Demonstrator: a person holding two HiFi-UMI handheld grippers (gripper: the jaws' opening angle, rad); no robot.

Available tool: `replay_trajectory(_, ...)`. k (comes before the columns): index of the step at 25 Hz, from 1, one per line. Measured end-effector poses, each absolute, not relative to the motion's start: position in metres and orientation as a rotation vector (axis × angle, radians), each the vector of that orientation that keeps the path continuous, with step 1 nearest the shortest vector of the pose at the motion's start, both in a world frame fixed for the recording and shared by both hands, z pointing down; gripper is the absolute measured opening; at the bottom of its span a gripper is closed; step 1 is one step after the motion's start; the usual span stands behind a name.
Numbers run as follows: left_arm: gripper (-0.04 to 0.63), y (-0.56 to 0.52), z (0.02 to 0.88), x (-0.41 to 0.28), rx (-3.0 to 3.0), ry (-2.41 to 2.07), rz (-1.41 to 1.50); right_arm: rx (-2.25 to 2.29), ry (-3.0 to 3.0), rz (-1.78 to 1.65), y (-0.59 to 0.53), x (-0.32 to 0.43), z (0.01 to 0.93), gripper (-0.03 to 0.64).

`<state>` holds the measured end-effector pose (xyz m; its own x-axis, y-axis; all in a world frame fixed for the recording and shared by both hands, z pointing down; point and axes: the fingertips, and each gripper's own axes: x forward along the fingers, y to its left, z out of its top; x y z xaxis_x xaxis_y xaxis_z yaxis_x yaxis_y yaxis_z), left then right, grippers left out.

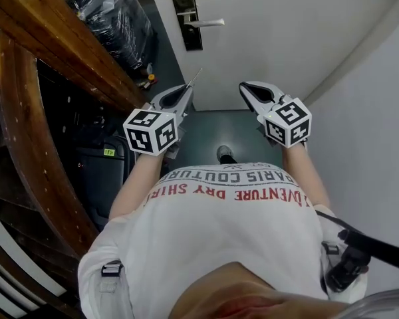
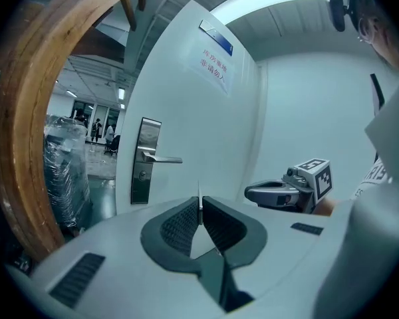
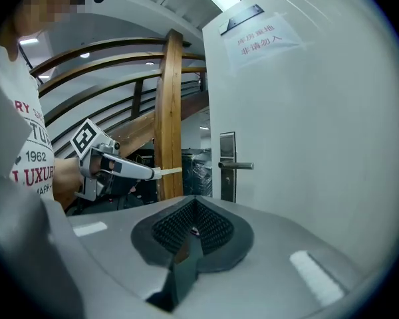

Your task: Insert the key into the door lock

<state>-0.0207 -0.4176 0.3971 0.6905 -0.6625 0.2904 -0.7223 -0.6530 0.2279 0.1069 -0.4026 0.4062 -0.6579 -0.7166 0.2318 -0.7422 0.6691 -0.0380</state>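
Facing a closed white door [image 1: 286, 32], both grippers are held out side by side, roughly level. The left gripper [image 1: 187, 89] is clamped on a key [image 1: 195, 78] — its jaws are pressed together on it, and the thin blade is seen sticking out past the tips toward the door. The right gripper [image 1: 245, 87] is fully closed, with nothing caught between its ribbed pads. The lock plate [image 1: 186, 18], with a lever handle [image 1: 208, 23] and a keyhole [image 2: 141, 174] below it, is mounted near one edge of the door — well apart from the key's tip. A curved wooden handrail [image 1: 16, 111] is seen at the person's left, and a paper notice [image 2: 213, 68] is fixed high on the door.
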Motion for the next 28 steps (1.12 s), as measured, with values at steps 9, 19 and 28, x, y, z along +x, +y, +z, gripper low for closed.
replay_trajectory(9, 0.023, -0.493, 0.416, -0.004, 2.506, -1.112, 0.269, 1.077, -2.709, 0.215, -0.498, 0.115, 0.425, 0.003)
replay_trajectory(19, 0.023, -0.523, 0.424, -0.012, 2.478, -1.118, 0.25, 1.019, -2.732, -0.229, -0.578, 0.098, 0.355, 0.076)
replay_trajectory(28, 0.023, -0.549, 0.432, -0.023, 2.44, -1.136, 0.237, 0.931, -2.579, -0.279, -0.654, 0.084, 0.387, 0.206)
